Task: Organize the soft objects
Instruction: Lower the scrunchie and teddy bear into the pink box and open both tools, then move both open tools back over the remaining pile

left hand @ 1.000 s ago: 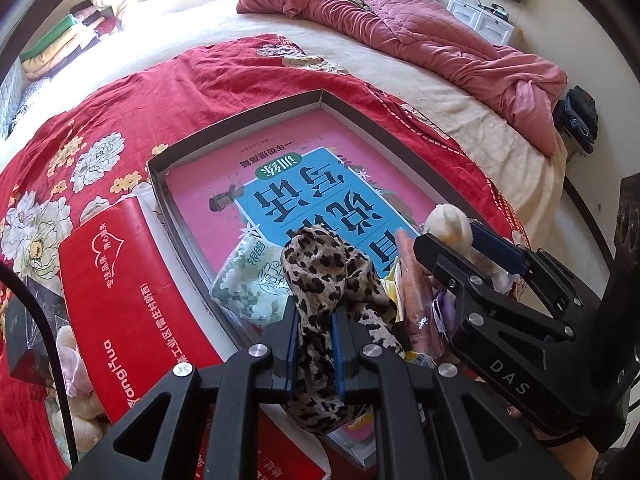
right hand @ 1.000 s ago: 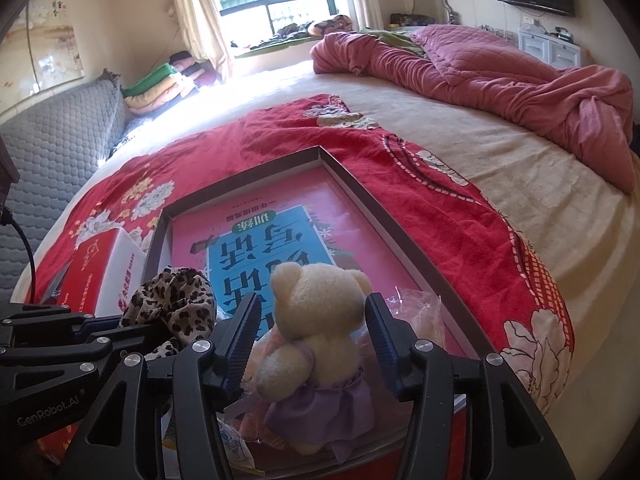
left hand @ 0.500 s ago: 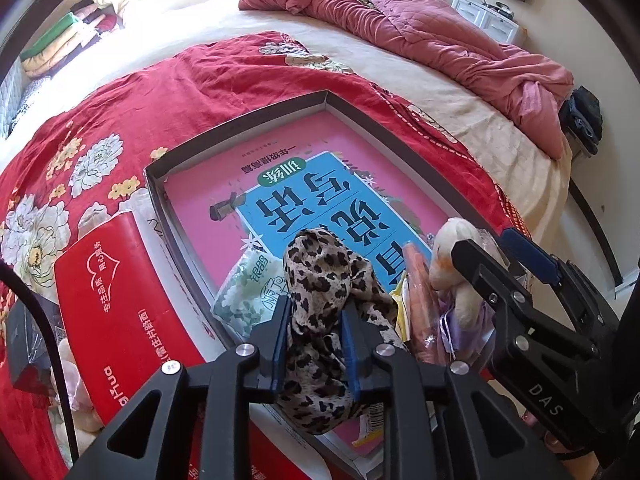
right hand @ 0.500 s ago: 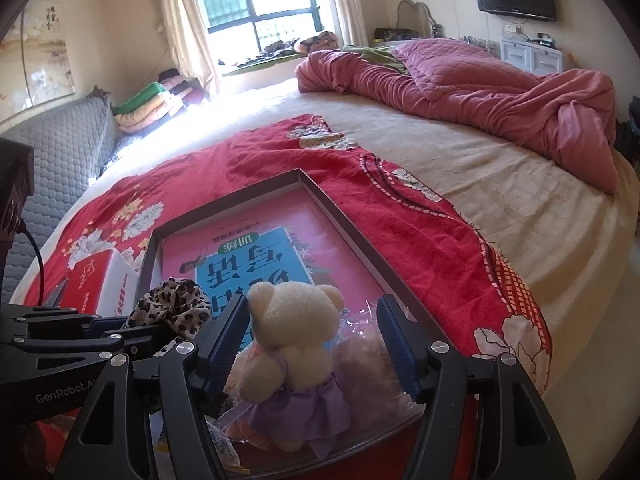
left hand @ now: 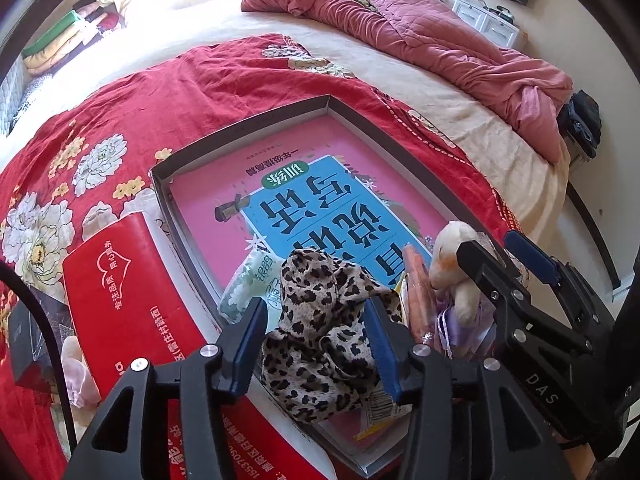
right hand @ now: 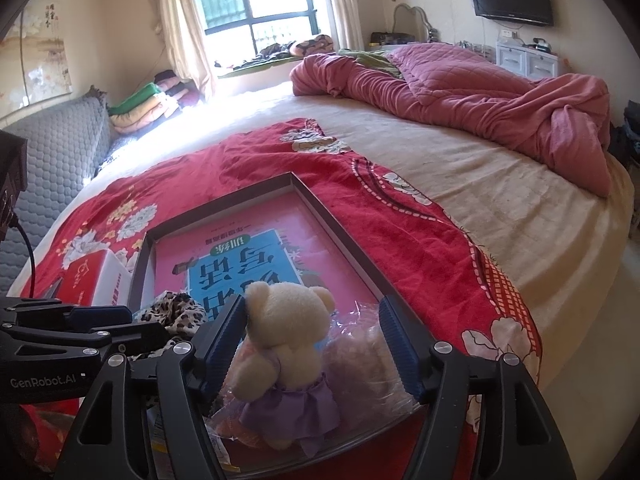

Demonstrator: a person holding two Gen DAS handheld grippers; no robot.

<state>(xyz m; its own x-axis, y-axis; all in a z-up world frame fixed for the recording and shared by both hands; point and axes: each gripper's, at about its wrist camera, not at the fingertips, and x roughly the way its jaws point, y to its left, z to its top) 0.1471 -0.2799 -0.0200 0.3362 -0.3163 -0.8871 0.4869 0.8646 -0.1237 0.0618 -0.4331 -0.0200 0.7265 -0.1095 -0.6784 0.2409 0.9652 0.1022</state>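
Leopard cloth [left hand: 324, 332] lay soft and light in tray [left hand: 240, 126], between opening left gripper [left hand: 316, 344] jaws, released; best pinched mid-bunch. Right gripper [right hand: 316, 344] opening around teddy bear [right hand: 286, 344], unheld.

Fuzzy plush bear [right hand: 288, 320], leopard-print cloth [left hand: 324, 320], glossy book cover [left hand: 320, 200]

Beige bed [right hand: 500, 216], red floral blanket [left hand: 168, 92] spread across it, crumpled pink quilt [right hand: 480, 92] at far side, shallow grey box [left hand: 280, 124] on the blanket
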